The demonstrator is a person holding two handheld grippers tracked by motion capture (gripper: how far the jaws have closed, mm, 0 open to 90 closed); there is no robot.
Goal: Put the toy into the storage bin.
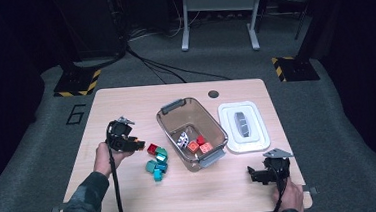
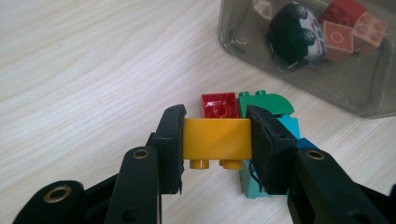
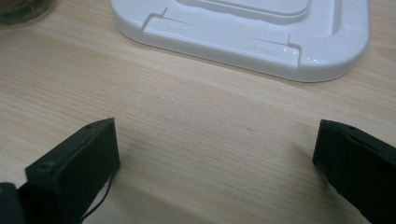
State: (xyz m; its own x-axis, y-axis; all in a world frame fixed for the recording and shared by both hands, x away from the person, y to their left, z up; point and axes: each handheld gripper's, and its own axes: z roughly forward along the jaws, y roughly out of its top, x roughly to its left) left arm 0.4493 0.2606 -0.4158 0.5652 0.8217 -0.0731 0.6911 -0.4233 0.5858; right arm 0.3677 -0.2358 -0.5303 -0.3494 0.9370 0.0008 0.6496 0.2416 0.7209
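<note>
Sitting clamped inside the left gripper (image 2: 215, 140): the yellow brick (image 2: 216, 138).

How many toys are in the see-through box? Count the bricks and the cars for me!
Bricks: 3
Toy car: 1
Total in the box: 4
</note>
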